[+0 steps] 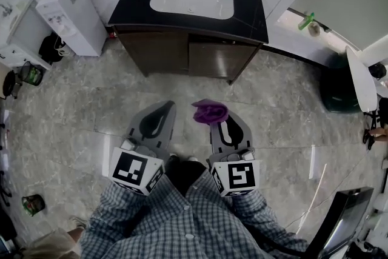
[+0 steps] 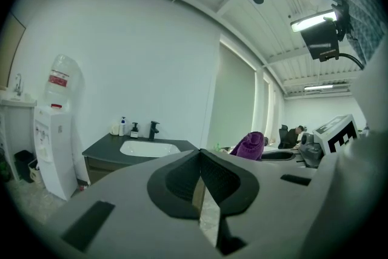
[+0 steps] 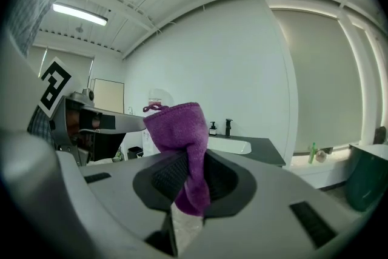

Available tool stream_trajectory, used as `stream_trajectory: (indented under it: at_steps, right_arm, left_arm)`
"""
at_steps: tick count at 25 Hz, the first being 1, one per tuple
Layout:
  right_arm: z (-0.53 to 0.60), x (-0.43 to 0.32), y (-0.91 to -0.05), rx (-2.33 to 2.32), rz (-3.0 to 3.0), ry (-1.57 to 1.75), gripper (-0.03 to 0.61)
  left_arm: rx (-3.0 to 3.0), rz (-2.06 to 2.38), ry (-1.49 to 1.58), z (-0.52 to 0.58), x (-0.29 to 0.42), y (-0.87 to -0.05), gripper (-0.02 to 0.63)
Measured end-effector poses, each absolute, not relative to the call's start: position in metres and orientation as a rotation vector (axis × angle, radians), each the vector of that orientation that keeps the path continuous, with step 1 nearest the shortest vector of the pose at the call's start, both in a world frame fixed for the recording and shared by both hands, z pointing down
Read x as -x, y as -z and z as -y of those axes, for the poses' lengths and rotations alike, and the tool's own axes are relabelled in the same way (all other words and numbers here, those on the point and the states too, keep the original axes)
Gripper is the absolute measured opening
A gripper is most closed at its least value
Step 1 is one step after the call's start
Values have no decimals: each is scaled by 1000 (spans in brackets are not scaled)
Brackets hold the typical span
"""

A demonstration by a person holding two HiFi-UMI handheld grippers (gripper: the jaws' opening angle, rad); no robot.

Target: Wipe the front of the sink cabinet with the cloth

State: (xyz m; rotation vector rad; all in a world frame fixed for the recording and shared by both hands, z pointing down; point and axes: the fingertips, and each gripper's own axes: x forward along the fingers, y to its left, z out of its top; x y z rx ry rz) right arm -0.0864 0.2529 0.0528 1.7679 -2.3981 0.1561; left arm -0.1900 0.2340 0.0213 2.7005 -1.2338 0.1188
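My right gripper (image 3: 189, 182) clamps the purple cloth (image 3: 176, 130), which bunches up beyond its tips, while my left gripper (image 2: 200, 159) beside it has its jaws together on nothing.

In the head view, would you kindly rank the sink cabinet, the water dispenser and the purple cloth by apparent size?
Largest: sink cabinet
Next: water dispenser
Smallest: purple cloth, despite being nearest the camera.
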Motion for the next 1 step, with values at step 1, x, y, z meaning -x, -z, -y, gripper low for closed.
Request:
stream_trajectory:
  at_steps: [1]
  right_arm:
    - [-252,93,-53,-1756,2407,-160,74]
  left_arm:
    - [-2697,1246,-121,-234,197,-21,11]
